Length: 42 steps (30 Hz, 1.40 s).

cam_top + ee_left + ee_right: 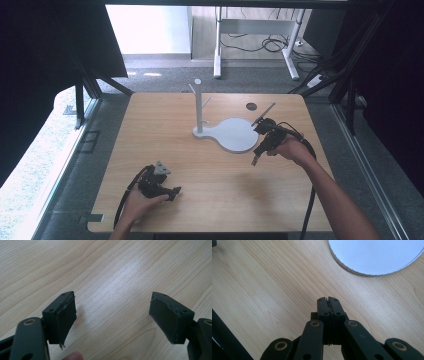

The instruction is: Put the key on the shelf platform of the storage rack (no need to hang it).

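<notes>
While left tool point(112, 322) gapes, white stand point(227, 132) sits upright.

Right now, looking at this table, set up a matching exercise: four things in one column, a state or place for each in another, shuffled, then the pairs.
Things:
1. left gripper
2. right gripper
3. white stand
4. dark round hole

States or places:
A. jaws pressed together, empty
B. in the tabletop near its far edge
C. jaws wide apart, empty
D. upright post with pegs on a flat base

Pairs: 1-C, 2-A, 3-D, 4-B
</notes>
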Available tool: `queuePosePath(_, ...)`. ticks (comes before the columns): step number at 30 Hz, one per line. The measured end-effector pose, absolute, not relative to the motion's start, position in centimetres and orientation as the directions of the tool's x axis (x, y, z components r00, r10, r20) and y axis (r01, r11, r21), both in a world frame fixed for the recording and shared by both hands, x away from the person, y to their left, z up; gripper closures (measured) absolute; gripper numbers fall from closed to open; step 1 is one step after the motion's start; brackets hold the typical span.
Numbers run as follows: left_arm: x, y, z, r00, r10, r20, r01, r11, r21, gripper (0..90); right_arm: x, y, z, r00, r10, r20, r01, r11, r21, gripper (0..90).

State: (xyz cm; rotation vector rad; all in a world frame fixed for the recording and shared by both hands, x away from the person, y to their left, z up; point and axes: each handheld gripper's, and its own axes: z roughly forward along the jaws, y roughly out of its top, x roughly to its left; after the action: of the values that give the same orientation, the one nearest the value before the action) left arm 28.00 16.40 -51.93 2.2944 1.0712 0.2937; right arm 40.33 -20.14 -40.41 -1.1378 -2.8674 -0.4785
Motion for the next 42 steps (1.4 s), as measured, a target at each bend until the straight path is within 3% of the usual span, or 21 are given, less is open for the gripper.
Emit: queuePosePath(42,28.1,16.7,-52.1,0.646,0.761,-0.054,0.635,-0.497,0.591,22.0,45.4,-18.2,-40.5,-0.699,0.7,0.149,0.711,0.655,0.257,90.0)
